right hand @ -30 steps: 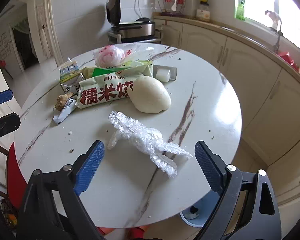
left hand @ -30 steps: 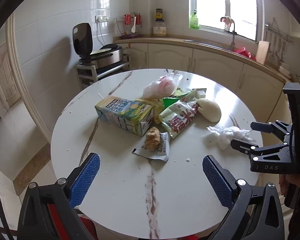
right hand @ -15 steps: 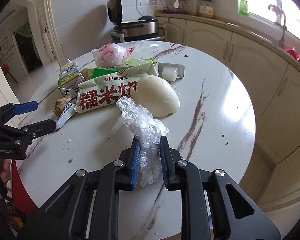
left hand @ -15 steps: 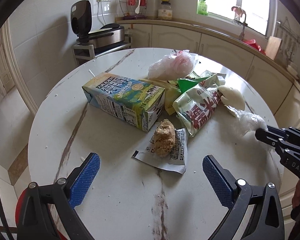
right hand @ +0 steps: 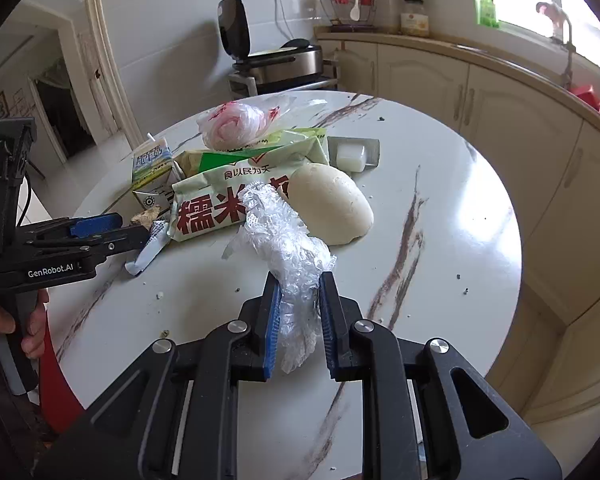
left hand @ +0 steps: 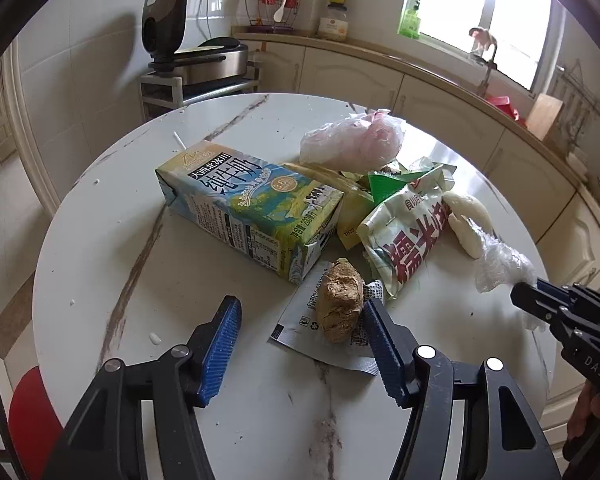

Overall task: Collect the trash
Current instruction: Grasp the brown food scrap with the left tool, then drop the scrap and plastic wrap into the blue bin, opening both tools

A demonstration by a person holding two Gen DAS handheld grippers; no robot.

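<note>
Right tongs [right hand: 299,312] clamped on crumpled clear plastic wrap [right hand: 284,240] above the round marble tabletop [right hand: 440,240], left tongs [left hand: 300,340] parted wide (nothing held) beside a brown lump [left hand: 339,304] on a grey wrapper [left hand: 300,320], milk carton [left hand: 248,204] just behind

The desk [left hand: 100,248] is glossy white stone, probably marble, with brown veins and window glare. On it, the milk carton [left hand: 248,208] is printed, coated paperboard with a soft sheen. Beside the carton, the snack bag [left hand: 408,236] is shiny crinkled plastic film. The grey wrapper [left hand: 300,320] looks like matt foil, and the lump [left hand: 338,304] on it is rough and crumbly. The bun [right hand: 330,204] is smooth and matt. The clear film [right hand: 288,248] is thin wrinkled plastic. Each tool, left [left hand: 300,344] and right [right hand: 298,316], is matt black with ribbed blue pads [left hand: 220,348].
</note>
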